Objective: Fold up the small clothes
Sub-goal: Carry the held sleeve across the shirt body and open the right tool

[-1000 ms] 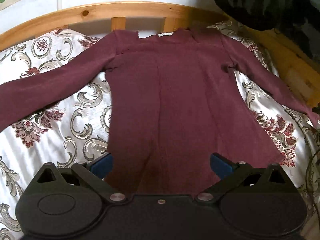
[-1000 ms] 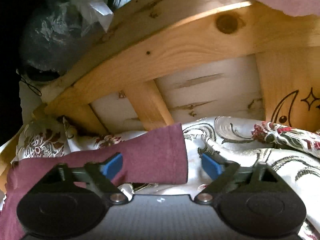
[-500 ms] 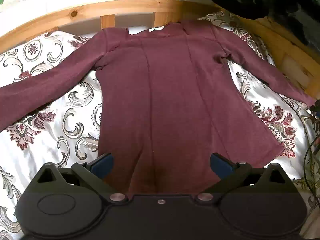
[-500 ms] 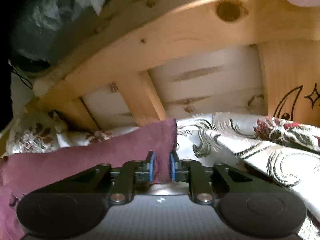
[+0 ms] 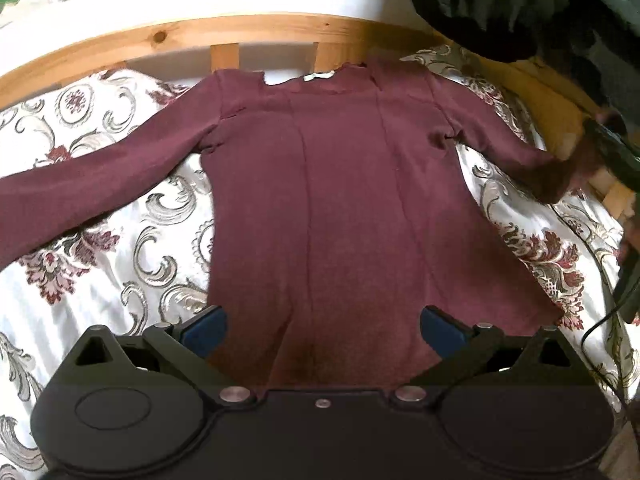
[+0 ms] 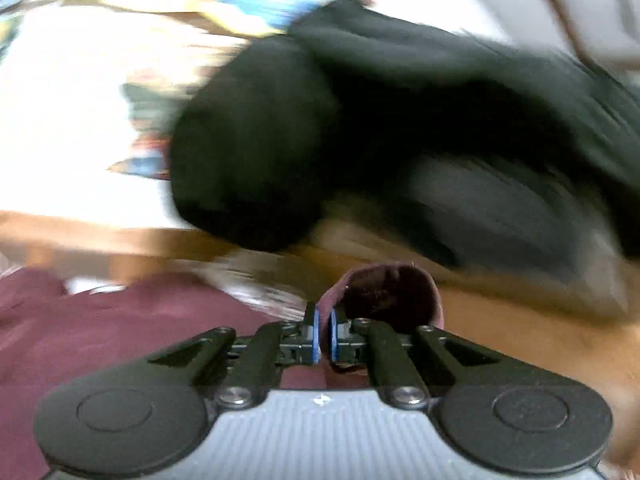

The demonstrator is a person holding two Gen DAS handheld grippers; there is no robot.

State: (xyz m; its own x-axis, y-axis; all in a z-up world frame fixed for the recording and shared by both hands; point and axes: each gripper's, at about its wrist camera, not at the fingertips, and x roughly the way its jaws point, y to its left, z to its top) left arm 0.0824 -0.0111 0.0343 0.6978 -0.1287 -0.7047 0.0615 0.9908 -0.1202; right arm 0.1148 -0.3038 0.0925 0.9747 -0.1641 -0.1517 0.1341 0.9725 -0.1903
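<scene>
A maroon long-sleeved top [image 5: 344, 208] lies flat on the patterned bedspread [image 5: 100, 264], neck toward the wooden headboard, left sleeve stretched out. My left gripper [image 5: 322, 326] is open and empty, hovering over the hem. My right gripper [image 6: 324, 334] is shut on the cuff of the right sleeve [image 6: 384, 292] and holds it lifted off the bed. It also shows at the right edge of the left wrist view [image 5: 600, 140], with the sleeve end [image 5: 556, 176] raised. The right wrist view is motion-blurred.
The curved wooden headboard [image 5: 240, 30] runs along the far side. A wooden side rail [image 5: 560, 116] lies on the right. A dark heap of clothing [image 5: 520, 4] sits at the top right. A black cable [image 5: 600, 320] hangs at the right edge.
My right gripper closed on the right sleeve cuff, lifted it and swung up and leftward toward the body of the top. My left gripper stayed open over the hem.
</scene>
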